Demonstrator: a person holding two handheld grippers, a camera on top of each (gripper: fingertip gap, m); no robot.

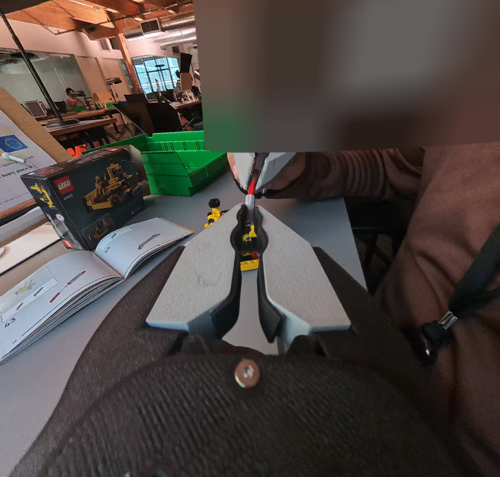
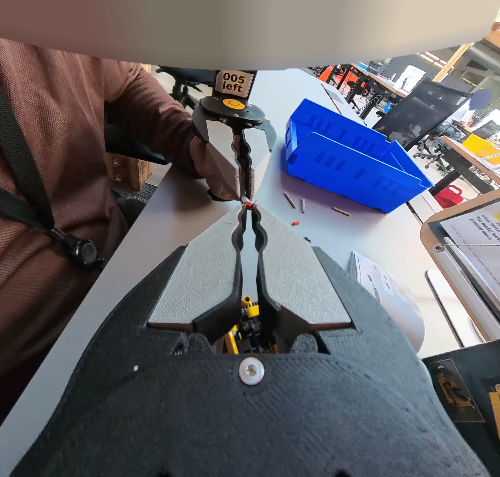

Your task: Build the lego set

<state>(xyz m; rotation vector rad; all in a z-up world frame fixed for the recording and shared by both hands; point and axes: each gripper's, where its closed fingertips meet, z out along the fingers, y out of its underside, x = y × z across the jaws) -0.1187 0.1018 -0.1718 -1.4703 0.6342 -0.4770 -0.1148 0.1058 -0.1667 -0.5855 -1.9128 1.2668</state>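
Note:
My left gripper is shut on a short grey sleeve at its tips. My right gripper is shut on a red axle whose other end sits in that sleeve. The two grippers meet tip to tip above the grey table. In the left wrist view the right gripper comes in from above with the red axle. In the right wrist view the left gripper faces me. The yellow and black lego model stands on the table below, also seen under my right fingers.
A lego box, an open instruction booklet and green bins lie to the left. A blue bin, loose brown axles, a small red piece and a clipboard lie to the right. A person's brown sleeve is close. Both grippers' tips are close together, under 4 cm apart.

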